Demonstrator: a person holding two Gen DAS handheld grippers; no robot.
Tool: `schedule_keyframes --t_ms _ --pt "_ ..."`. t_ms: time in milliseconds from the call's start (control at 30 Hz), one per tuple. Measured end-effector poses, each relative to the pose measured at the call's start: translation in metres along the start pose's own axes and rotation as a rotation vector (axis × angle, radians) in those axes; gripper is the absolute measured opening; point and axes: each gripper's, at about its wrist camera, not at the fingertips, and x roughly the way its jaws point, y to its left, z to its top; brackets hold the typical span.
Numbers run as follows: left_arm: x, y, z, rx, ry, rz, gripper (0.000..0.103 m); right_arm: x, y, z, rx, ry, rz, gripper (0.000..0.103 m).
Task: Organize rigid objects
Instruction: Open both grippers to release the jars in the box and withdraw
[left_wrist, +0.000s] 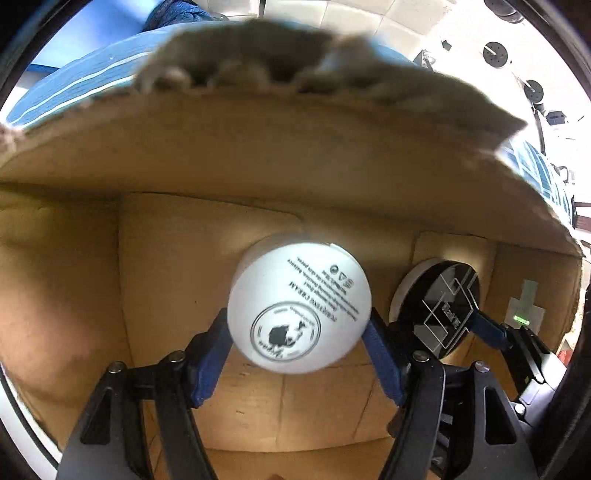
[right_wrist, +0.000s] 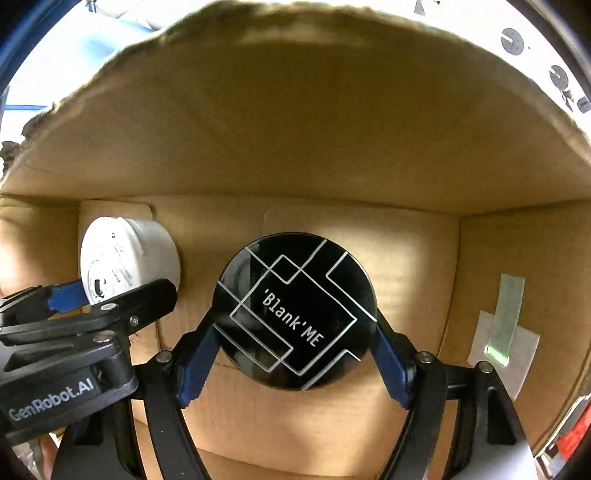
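Both grippers reach into a cardboard box (left_wrist: 221, 155). My left gripper (left_wrist: 299, 332) is shut on a white cream jar (left_wrist: 299, 310), its printed end facing the camera, held near the box's inner wall. My right gripper (right_wrist: 295, 350) is shut on a black round jar (right_wrist: 295, 310) with white lines and the words 'Blank'ME. The black jar (left_wrist: 439, 306) also shows to the right in the left wrist view, clamped by blue fingers (left_wrist: 487, 328). The white jar (right_wrist: 122, 258) and the left gripper's fingers (right_wrist: 70, 295) show at the left of the right wrist view.
The box walls (right_wrist: 295, 147) close in on all sides, with a torn flap edge (left_wrist: 258, 44) above. A taped white patch (right_wrist: 506, 332) sits on the right inner wall. Blue striped fabric (left_wrist: 81, 85) lies beyond the box.
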Motion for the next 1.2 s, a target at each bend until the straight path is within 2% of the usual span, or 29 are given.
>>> schedule_keyframes --t_ms 67,167,267,300,333,367,533,600,800,867,900,1200 --pt "-0.011 -0.006 -0.003 0.007 -0.022 0.020 0.070 -0.004 -0.001 -0.001 0.006 -0.004 -0.002 0.089" --pt "-0.030 -0.017 -0.007 0.018 -0.065 0.044 0.088 -0.016 -0.004 -0.010 0.023 -0.013 0.002 0.093" --pt "-0.044 -0.021 -0.015 0.011 -0.088 0.031 0.094 -0.028 -0.002 -0.020 0.026 -0.025 -0.002 0.096" --pt "-0.050 -0.024 -0.020 0.011 -0.099 0.040 0.102 -0.032 -0.001 -0.025 0.023 -0.028 -0.002 0.097" --pt "-0.054 -0.025 -0.024 0.012 -0.111 0.044 0.103 -0.035 -0.002 -0.029 0.023 -0.032 0.000 0.099" --pt "-0.058 -0.024 -0.030 0.012 -0.124 0.047 0.103 -0.039 -0.001 -0.034 0.023 -0.035 -0.003 0.103" --pt "-0.079 -0.018 -0.074 0.029 -0.177 0.044 0.103 -0.062 0.004 -0.068 0.009 -0.066 -0.005 0.103" --pt "-0.081 -0.011 -0.092 0.045 -0.202 0.055 0.103 -0.072 0.021 -0.087 -0.004 -0.085 -0.019 0.103" --pt "-0.105 0.012 -0.144 0.063 -0.274 0.058 0.103 -0.099 0.011 -0.122 -0.002 -0.139 -0.008 0.103" --pt "-0.105 0.013 -0.142 0.072 -0.293 0.059 0.103 -0.113 0.010 -0.131 -0.004 -0.158 -0.010 0.103" --pt "-0.112 0.012 -0.153 0.074 -0.306 0.057 0.103 -0.120 0.010 -0.139 -0.009 -0.171 -0.004 0.103" --pt "-0.135 0.013 -0.183 0.090 -0.391 0.084 0.103 -0.170 0.002 -0.186 0.003 -0.241 0.045 0.103"
